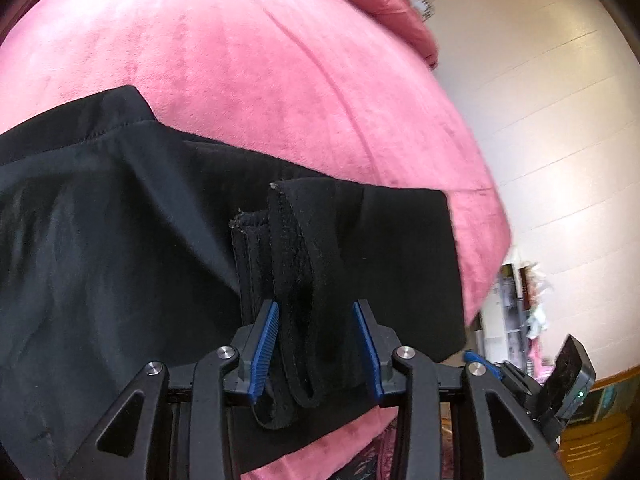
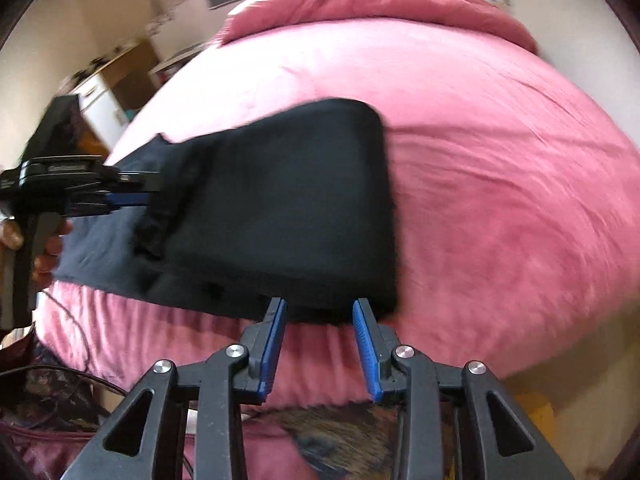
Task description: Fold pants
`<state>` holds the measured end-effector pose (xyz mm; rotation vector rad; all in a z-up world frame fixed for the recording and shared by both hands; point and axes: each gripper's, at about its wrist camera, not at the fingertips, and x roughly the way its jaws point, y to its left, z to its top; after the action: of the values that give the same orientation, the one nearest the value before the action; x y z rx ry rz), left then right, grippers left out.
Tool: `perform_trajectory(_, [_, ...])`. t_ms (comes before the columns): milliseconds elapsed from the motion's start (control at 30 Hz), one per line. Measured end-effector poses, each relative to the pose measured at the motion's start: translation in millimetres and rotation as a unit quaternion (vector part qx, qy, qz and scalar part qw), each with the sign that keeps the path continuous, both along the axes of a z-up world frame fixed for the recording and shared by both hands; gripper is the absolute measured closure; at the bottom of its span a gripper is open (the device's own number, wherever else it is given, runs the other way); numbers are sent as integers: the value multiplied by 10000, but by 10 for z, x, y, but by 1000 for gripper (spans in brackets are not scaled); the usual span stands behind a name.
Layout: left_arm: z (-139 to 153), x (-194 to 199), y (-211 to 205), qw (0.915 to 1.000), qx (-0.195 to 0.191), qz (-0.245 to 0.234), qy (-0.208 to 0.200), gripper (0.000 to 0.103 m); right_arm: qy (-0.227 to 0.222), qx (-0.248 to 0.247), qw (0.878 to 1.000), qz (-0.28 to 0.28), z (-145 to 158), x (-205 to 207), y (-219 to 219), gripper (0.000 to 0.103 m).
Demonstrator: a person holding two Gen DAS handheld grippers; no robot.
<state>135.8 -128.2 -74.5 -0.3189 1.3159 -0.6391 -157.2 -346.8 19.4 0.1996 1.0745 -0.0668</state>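
Pants (image 2: 280, 200) lie folded on the pink bed cover (image 2: 500, 180), their thick waistband end (image 1: 296, 264) between my left gripper (image 1: 316, 340) pads to carry it over; whether they pinch it I cannot tell. My right gripper (image 2: 320, 340) hangs released at the folded near edge, clasping nothing.

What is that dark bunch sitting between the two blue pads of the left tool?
A bunched band of the black pants runs between the blue pads of the left tool, seen in the left wrist view.
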Motion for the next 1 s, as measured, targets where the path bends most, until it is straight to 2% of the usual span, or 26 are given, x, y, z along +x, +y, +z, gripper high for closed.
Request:
perform_trajectory(133, [-23,19,-74,9996,273,49,-7,67,78,-119,9990,-421,-111,-28,-200,68])
perform_trajectory(167, [-11,13,-81,9995,317,62,-54,69,95,-130,9987,-478,-140,-23,-232,68])
perform_trajectory(233, [57,-18,-110,9991,332,-17,-281,85,116,-207,9982,-555,-202,24,-261,68])
perform_trajectory(333, [138,-56,-128,9986,214,-163,-459,91,14,8,9981,-620,-268,109,-282,68])
perform_trajectory(400, [184,-62,-106,9986,100,-157,-502,92,-4,206,9979,-618,-309,161,-289,67])
perform_trajectory(500, [249,-42,0,9983,-224,-100,-522,93,-45,53,9980,-628,-317,196,-259,68])
perform_trajectory(533, [285,-42,86,9979,-334,-83,-551,93,-78,14,9978,-652,-319,207,-261,70])
perform_trajectory(567, [340,-53,197,9973,-436,-48,-588,93,-98,29,9978,-655,-303,205,-255,80])
perform_trajectory(633, [410,-99,363,9965,-540,-26,-635,93,-162,26,9988,-471,-242,196,-195,83])
perform_trajectory(700, [402,-123,474,9972,-377,-24,-639,93,-126,-106,9997,-160,-207,191,-106,83])
perform_trajectory(733, [346,-124,509,9978,-274,-72,-596,93,-41,-299,9995,-73,-220,197,-69,83])
perform_trajectory(800, [180,-132,535,9990,50,-124,-427,93,34,-356,9994,-21,-254,216,-56,83])
perform_trajectory(900, [-67,-126,517,9997,181,-124,-130,93,205,-554,9983,-11,-318,273,-33,79])
perform_trajectory(1000, [-108,-77,507,10000,32,-48,-25,88,305,-618,9976,69,-313,299,-35,76])
